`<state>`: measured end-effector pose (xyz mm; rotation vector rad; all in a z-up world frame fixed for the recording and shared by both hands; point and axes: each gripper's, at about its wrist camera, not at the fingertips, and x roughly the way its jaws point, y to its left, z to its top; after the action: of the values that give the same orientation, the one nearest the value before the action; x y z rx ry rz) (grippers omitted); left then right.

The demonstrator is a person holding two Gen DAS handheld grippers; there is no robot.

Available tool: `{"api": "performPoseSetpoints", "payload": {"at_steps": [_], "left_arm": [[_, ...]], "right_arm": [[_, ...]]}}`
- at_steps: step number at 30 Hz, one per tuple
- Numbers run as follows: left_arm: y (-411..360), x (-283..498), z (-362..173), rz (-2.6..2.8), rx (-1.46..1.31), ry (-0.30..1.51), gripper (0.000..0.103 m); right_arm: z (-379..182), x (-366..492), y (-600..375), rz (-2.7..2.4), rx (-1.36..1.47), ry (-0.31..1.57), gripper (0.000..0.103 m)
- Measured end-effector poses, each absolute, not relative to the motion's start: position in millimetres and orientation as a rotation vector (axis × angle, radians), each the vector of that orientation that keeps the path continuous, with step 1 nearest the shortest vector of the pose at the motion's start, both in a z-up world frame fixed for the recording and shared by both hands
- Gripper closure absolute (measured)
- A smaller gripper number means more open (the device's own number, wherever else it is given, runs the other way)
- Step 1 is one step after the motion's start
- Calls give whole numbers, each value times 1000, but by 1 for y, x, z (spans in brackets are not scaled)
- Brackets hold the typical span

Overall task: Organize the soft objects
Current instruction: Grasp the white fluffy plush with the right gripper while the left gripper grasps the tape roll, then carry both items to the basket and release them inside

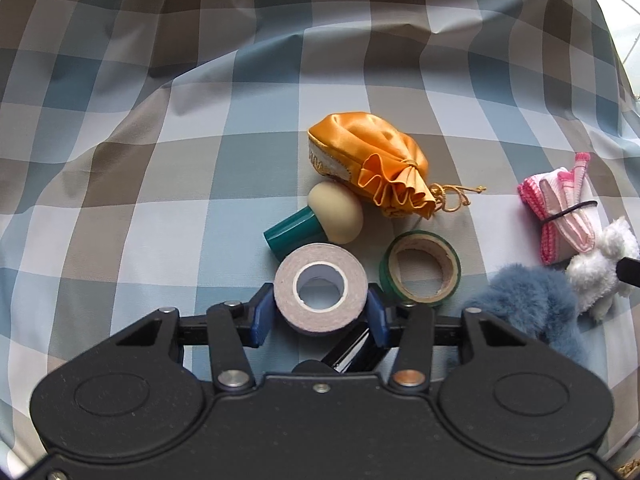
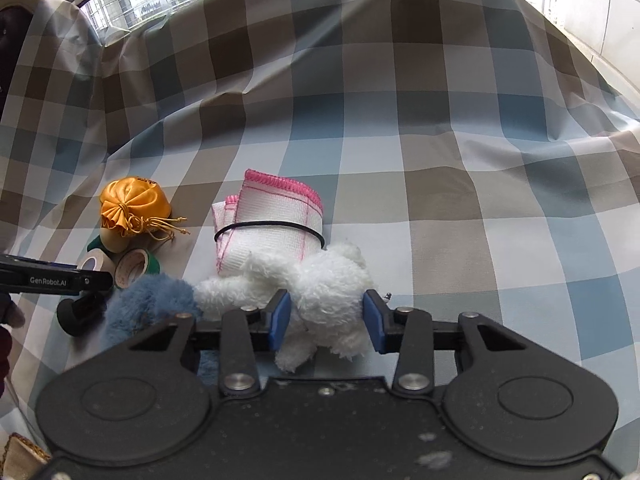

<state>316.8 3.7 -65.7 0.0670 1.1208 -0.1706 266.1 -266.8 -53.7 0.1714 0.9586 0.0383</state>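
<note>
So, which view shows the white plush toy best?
The right wrist view: the white plush toy fills the centre, between the right gripper pads. The left wrist view shows only part of it at the right edge.

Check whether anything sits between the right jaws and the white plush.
Nothing does. The right gripper has the white plush directly between its jaws, both blue pads against the fur. The blue plush lies beside it on the left, and the cloth roll behind it.
</note>
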Motion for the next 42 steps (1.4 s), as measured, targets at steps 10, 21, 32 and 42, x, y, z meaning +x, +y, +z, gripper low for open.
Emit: {"api": "performPoseSetpoints", "payload": {"at_steps": [10,21,32,42], "left_arm": [[28,290,-27,-122,3,1106,56],[35,224,10,-133,-36,1058,56],[17,144,33,-197,-42,1003,56],[5,61,42,-243,-7,937,56]], "right_arm": [[-67,274,-244,80,39,983,1],[-60,272,-227,125,98,1002,58],[21,175,-254,47,242,834,61],[42,38,-232,52,268,744,60]]}}
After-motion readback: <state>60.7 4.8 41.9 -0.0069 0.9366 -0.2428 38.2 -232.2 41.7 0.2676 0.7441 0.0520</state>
